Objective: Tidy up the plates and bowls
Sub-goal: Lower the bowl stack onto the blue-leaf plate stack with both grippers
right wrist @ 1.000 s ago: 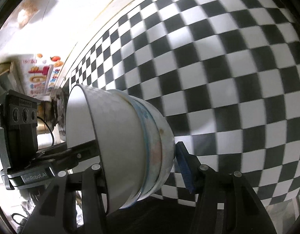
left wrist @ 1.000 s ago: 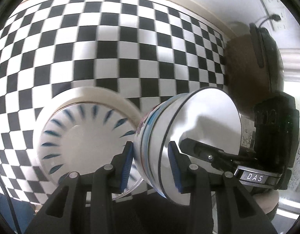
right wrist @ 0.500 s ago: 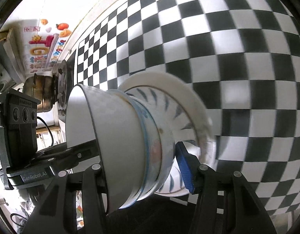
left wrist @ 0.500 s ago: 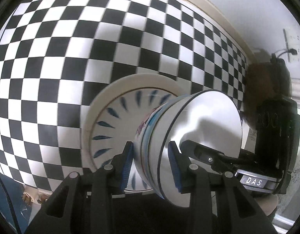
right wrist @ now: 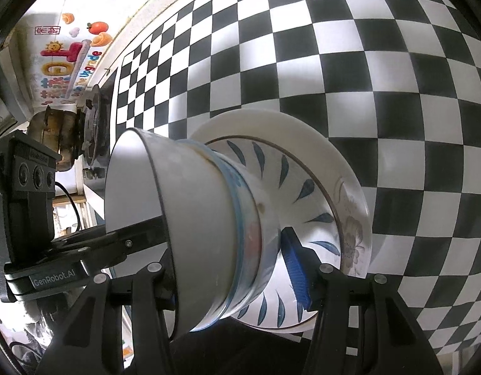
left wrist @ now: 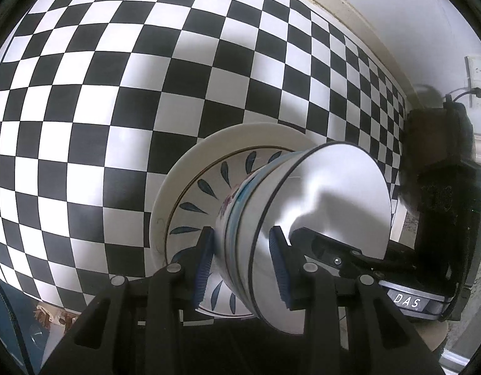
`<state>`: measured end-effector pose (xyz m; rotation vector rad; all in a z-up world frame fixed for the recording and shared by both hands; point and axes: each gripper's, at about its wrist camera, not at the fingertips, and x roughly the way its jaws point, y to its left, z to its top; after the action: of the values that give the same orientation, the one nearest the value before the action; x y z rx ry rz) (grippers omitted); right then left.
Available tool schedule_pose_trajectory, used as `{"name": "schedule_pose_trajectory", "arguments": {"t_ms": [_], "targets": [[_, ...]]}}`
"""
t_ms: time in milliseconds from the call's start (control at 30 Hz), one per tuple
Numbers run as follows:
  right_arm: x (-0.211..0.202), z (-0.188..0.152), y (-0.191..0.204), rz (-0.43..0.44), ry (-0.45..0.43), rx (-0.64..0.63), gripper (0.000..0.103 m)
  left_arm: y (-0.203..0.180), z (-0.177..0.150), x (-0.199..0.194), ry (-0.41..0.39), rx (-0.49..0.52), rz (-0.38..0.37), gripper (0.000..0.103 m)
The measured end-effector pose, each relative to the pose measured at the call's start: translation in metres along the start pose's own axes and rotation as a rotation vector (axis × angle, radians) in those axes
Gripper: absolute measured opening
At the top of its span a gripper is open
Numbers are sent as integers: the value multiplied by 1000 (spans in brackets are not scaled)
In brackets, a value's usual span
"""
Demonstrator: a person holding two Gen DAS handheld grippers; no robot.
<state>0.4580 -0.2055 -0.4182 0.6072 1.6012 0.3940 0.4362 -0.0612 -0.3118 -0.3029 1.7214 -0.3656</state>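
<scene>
Right tool straddles stacked bowls over plates.

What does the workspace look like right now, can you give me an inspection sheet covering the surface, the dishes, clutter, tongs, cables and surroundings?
Surface: black-and-white checkered tabletop, partly shadowed.
Job's things: stack of nested bowls held tilted over the plates; the top plate has blue leaf marks and sits on a wider white plate.
Clutter: nothing seen on the checkered top besides the dishes.
Tongs: left tongs clamp the stack's near rim; right tongs clamp its opposite side.
Cables: black cable to a wall socket.
Surroundings: stove burner with a pot, colourful wall sticker.
</scene>
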Motion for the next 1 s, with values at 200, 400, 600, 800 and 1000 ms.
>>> {"name": "schedule_pose_trajectory", "arguments": {"t_ms": [200,400,600,800,1000], "targets": [[-2,0,1,-7,-18,-9,55,-3,1,1,-11,6,8,32],[-5,-1,-1,-11,-31,-12,54,-5,0,1,-28,17,9,32],[-5,-6,-3,-18,-33,-8,52,-1,-8,7,-9,5,10,32],[-8,-5,-3,-26,-39,-5,48,1,-12,8,-7,-16,-5,32],[-9,-6,-4,-29,-46,-1,48,-1,-15,9,-15,-13,7,32]]}}
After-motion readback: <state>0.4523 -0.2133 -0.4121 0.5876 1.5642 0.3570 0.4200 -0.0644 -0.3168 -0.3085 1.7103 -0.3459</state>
